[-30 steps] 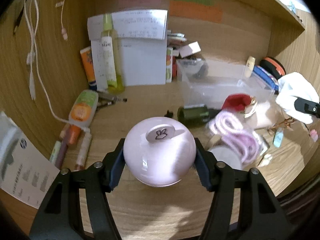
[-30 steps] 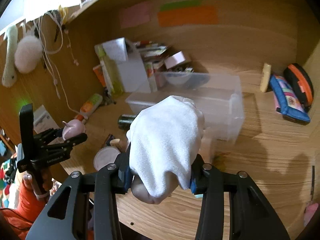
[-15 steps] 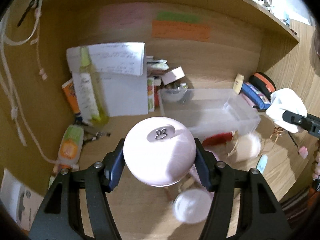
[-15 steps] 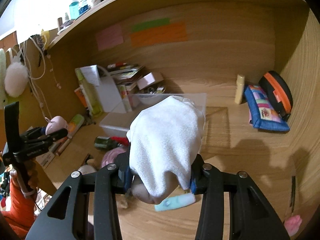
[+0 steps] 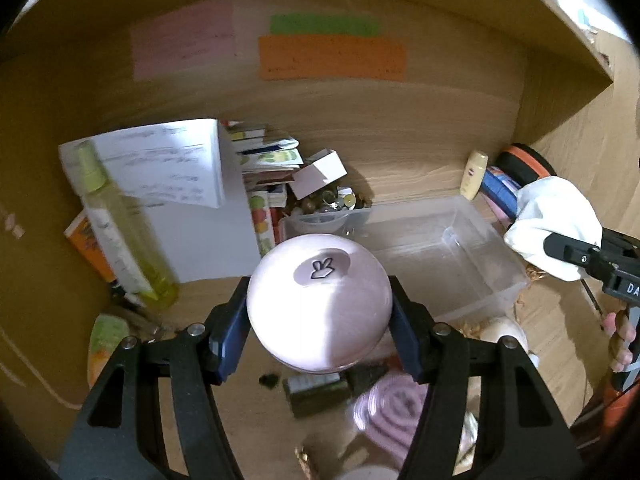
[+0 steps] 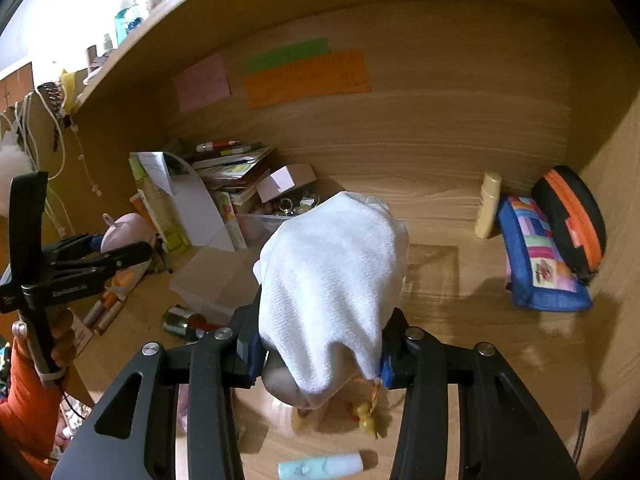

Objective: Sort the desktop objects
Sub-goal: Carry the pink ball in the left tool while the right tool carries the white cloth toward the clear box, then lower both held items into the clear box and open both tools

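Both loads lifted off the bench (image 6: 460, 184) since a second ago and carried toward the clear bin (image 5: 436, 256). Left gripper (image 5: 319, 320) clamped on pink round jar (image 5: 318, 300), now raised just near of the bin. Right gripper (image 6: 320, 354) narrow on white cloth bundle (image 6: 332, 280). Probable drop-off next.

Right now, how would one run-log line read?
left hand-held gripper: shut on pink jar | right hand-held gripper: shut on white cloth | clear bin: empty
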